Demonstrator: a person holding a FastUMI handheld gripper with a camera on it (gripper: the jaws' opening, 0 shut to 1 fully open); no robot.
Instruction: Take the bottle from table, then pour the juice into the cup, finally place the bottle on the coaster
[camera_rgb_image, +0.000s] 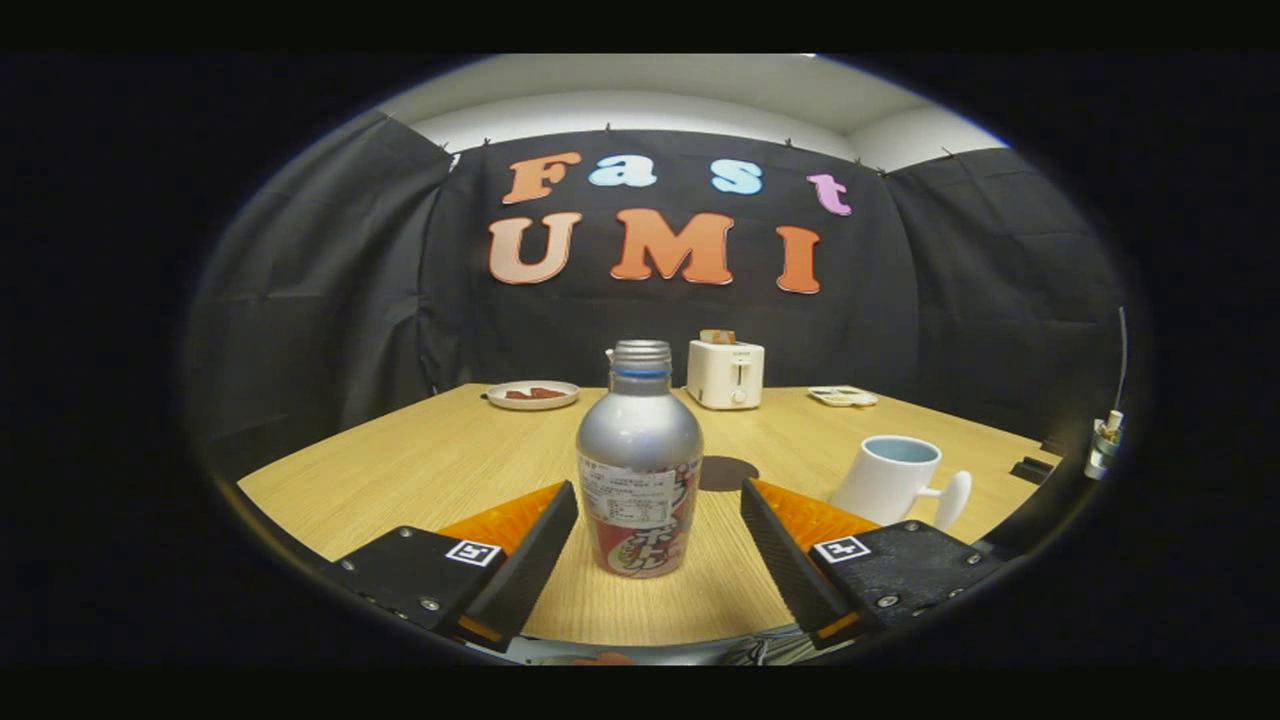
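On table (420, 470), bottle (639, 460) stands upright, neck up, between parted tongs (660, 545).

The bottle (639, 462) stands upright on the table (420, 465), between the fingers of the gripper (659, 500); the fingers are spread and do not touch it. Behind the bottle lies a dark coaster (728, 472). The cup (893, 480) stands to the right. Far back are a toaster (725, 373) and a plate (532, 394).
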